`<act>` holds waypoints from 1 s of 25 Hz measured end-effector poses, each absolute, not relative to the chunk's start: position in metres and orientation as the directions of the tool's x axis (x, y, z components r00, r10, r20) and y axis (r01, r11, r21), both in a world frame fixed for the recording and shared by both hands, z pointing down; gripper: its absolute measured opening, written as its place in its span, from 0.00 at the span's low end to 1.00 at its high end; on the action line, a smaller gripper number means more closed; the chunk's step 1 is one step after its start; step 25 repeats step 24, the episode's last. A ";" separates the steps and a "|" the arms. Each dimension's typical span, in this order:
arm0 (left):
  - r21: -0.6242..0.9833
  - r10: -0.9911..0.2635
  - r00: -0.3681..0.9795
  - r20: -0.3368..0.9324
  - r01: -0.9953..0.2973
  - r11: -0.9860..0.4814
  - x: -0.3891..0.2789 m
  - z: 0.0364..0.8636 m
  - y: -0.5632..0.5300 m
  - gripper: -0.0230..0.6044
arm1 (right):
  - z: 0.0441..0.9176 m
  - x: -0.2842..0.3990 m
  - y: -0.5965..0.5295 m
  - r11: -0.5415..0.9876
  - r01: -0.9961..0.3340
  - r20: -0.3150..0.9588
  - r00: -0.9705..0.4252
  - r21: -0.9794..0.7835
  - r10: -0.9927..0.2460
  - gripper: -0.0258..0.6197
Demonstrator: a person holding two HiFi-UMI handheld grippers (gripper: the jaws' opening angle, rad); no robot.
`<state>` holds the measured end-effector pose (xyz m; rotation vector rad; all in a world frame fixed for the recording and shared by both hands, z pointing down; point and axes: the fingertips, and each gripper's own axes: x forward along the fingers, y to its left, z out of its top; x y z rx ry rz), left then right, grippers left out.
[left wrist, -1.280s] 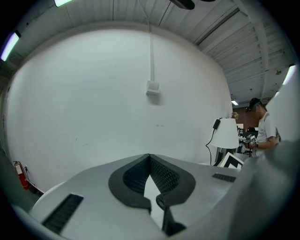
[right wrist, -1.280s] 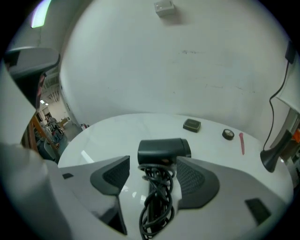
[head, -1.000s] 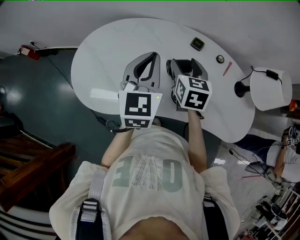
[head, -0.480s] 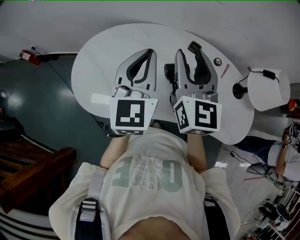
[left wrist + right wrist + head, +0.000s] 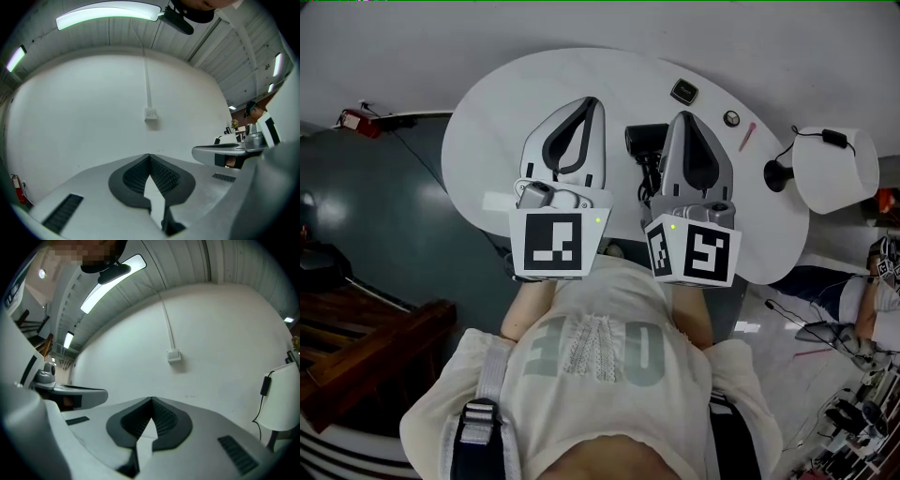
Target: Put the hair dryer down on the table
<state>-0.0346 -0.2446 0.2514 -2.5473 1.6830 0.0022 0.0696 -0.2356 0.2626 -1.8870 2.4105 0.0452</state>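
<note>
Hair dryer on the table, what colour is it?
Black. The hair dryer shows best in the head view.

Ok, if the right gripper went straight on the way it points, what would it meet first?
For the right gripper the way looks free up to the white wall, near the small wall box; depth is unclear.

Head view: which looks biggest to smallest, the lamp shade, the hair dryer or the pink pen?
1. lamp shade, maybe nearer the camera
2. hair dryer, partly hidden by the right gripper
3. pink pen
</note>
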 end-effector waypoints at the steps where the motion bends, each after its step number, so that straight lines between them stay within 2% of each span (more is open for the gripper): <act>1: -0.068 -0.919 0.392 -0.052 -0.919 -0.388 -0.034 0.251 -0.244 0.05 | 0.262 0.070 -0.234 0.243 -0.970 -0.080 -0.241 -0.022 -0.967 0.05; 25: -0.068 -0.918 0.393 -0.054 -0.919 -0.389 -0.027 0.252 -0.241 0.05 | 0.267 0.078 -0.232 0.252 -0.968 -0.056 -0.252 -0.003 -0.966 0.05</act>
